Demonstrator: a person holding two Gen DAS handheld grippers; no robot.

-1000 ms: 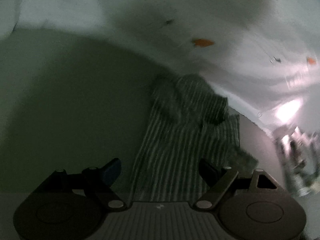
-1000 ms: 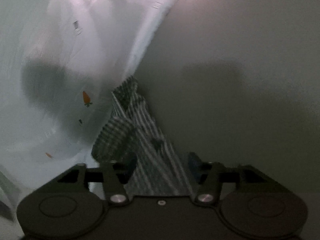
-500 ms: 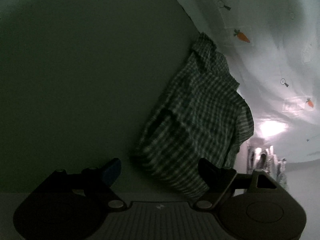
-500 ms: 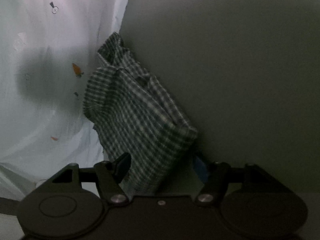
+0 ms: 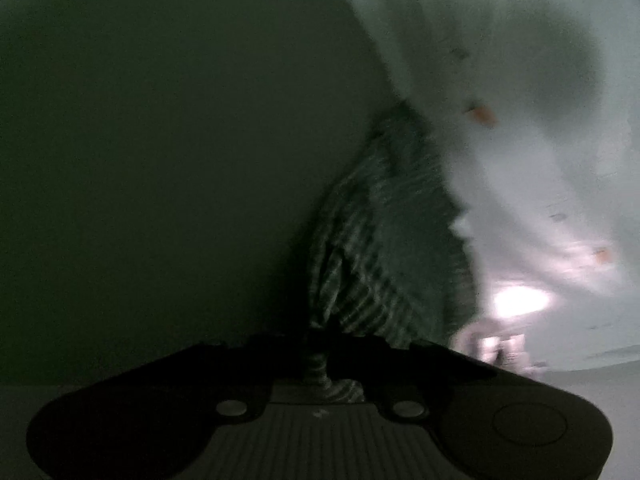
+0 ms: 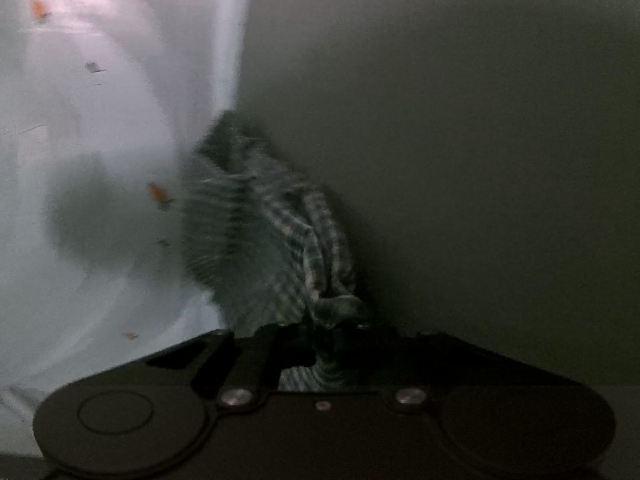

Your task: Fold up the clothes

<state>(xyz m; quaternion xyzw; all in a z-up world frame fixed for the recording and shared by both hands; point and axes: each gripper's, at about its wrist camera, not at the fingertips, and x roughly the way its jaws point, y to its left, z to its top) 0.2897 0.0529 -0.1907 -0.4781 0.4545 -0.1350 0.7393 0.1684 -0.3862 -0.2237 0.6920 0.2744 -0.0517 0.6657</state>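
Note:
A dark green and white checked garment (image 5: 384,240) hangs bunched in front of my left gripper (image 5: 320,344), which is shut on its near edge. In the right wrist view the same checked garment (image 6: 272,232) hangs from my right gripper (image 6: 324,332), which is shut on another bunched edge. The cloth is motion-blurred in both views and its far end droops toward the white sheet. The fingertips are hidden by the fabric.
A white sheet printed with small orange carrots (image 5: 520,160) fills the right of the left wrist view and the left of the right wrist view (image 6: 100,160). A plain dark grey-green surface (image 5: 160,160) fills the other side. A bright light patch (image 5: 520,300) glows low right.
Both grippers were open with the garment between their fingers; now both have closed on its edge. The garment has bunched up and swings, blurred.

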